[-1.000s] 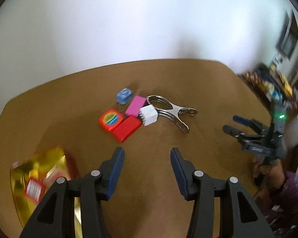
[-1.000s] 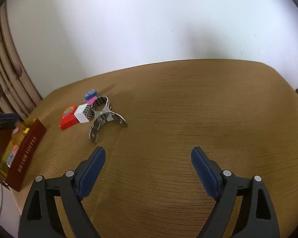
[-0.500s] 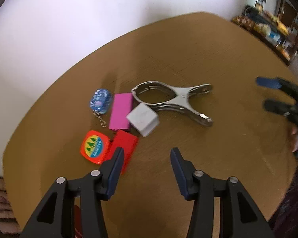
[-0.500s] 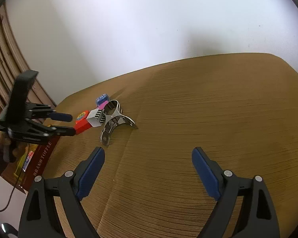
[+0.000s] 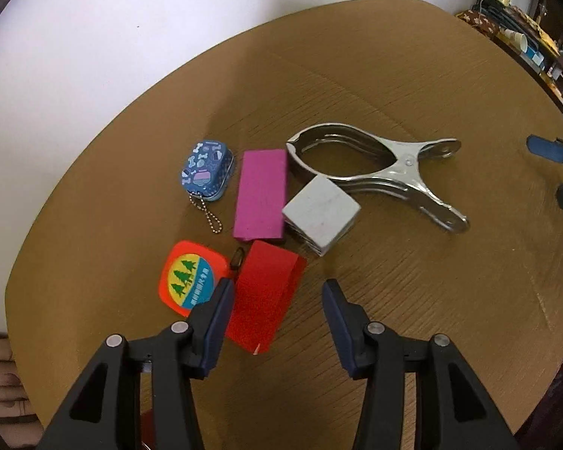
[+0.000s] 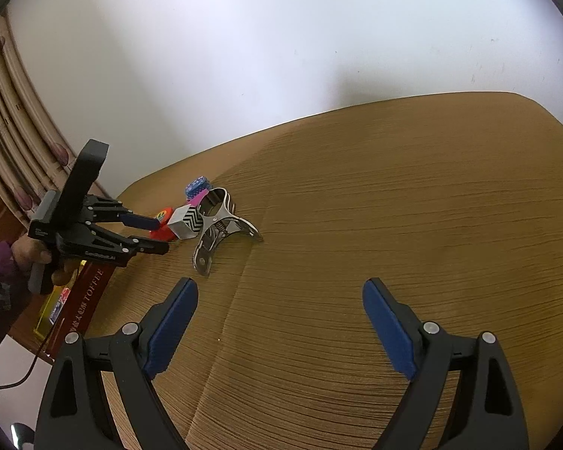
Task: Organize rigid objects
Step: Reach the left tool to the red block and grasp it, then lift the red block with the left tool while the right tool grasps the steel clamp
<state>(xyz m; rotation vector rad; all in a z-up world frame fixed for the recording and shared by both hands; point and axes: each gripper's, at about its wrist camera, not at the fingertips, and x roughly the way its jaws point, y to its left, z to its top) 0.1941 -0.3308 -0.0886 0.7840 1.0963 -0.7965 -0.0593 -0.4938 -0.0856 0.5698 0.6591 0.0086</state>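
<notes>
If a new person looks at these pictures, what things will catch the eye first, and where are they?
Probably the large shiny metal spring clamp, lying on the round brown table. Left of it sits a tight, bright cluster: a magenta block, a grey-white cube, a red block. The open left gripper hangs right over that red block.

The left gripper (image 5: 277, 292) hangs open over the red block (image 5: 264, 296); beyond lie a pink block (image 5: 261, 195), grey cube (image 5: 321, 213), steel clamp (image 5: 379, 172), blue tin (image 5: 206, 170); the surface (image 5: 413, 75) is brown.
</notes>
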